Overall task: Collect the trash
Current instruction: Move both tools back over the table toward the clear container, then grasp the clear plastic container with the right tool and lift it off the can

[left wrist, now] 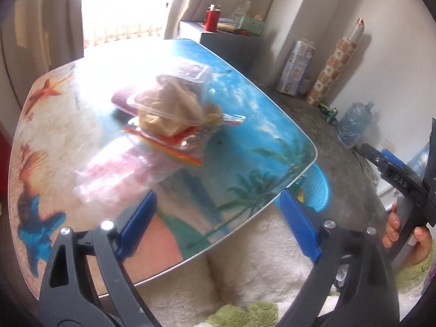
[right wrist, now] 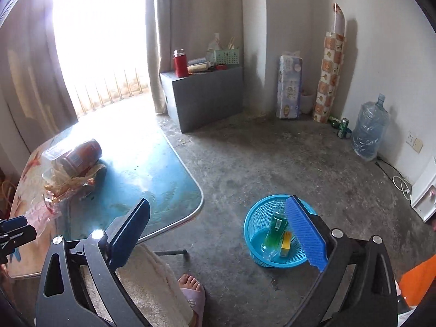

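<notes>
A pile of trash (left wrist: pixel 169 109) lies on the low beach-print table (left wrist: pixel 259 141): crumpled brown paper in a clear plastic box, red and yellow wrappers, and a pinkish plastic bag (left wrist: pixel 114 174). My left gripper (left wrist: pixel 218 223) hovers over the table's near edge, open, nothing between its blue pads. The right wrist view shows the same trash pile (right wrist: pixel 70 169) at the left, with a can-like roll among it. My right gripper (right wrist: pixel 220 231) is open and empty above the floor. A blue basket (right wrist: pixel 275 231) on the floor holds a green bottle (right wrist: pixel 275 229) and a yellow box (right wrist: pixel 286 244).
A grey box (right wrist: pixel 204 95) with a red flask stands by the curtain. Along the wall are a tissue pack (right wrist: pixel 290 84), a patterned roll (right wrist: pixel 331 73) and a large water jug (right wrist: pixel 369 130). A person's slippered foot (right wrist: pixel 192 291) and fluffy white garment are near the table's edge.
</notes>
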`<state>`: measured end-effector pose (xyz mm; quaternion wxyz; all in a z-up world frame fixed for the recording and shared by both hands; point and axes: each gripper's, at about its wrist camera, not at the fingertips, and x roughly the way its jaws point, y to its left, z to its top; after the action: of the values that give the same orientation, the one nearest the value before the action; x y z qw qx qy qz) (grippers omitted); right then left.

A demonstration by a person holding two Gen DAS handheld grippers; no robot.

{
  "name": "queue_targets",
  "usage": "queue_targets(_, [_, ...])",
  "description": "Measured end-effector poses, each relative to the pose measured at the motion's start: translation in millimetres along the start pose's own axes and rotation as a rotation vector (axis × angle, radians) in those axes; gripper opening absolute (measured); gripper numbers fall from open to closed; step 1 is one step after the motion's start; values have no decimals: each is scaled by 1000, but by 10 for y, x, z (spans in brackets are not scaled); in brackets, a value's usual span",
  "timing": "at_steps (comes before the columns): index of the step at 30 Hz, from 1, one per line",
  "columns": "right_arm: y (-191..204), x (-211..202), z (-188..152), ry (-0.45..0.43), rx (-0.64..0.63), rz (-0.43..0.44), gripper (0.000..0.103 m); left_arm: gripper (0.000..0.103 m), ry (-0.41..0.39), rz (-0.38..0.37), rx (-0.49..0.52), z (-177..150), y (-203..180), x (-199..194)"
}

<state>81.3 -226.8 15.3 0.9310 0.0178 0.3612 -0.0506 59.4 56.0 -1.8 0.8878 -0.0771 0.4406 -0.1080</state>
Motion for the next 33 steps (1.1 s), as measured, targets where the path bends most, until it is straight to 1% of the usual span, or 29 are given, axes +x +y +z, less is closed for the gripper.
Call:
queue_targets(3, [432,27,10,13,-106,35,96,93,-38,89,-74,-115,358,-103])
queue_targets(6, [789,-9,11,12,-209,51,96,94,-46,134,-114,-152,633,-145])
queue_targets(8, [960,-23,19,8,-256,50,96,94,-43,123,-152,-150,799,-161])
queue_targets(11, [1106,-26,43,14,-265,80,96,94,-40,83,-210,-130,987,-154])
queue_targets(15, [1160,-59,145,30,-245,213,96,94,-73,94,-252,-96,1124,-181])
queue_targets(19, [1259,-24,319,39,-200,348,96,94,-121,31,-264,25,1241,-211])
queue_targets(20, [1278,8,366,55,-178,374,96,94,-123,13,-264,73,1255,-209])
queue_targets(22, [1309,97,462,96,-131,425,96,94,-132,-49,-259,177,1289,-188])
queue_targets(24, [1341,199,554,127,-84,472,96,94,-141,-88,-253,288,1292,-159])
queue_targets(26, [1377,289,643,147,-43,502,96,94,-164,-144,-249,395,1287,-124])
queue_targets(30, [1472,475,810,161,12,554,96,94,-172,-242,-268,609,1280,23])
queue_targets(33, [1552,628,935,171,38,582,96,94,-151,-320,-310,731,1309,213])
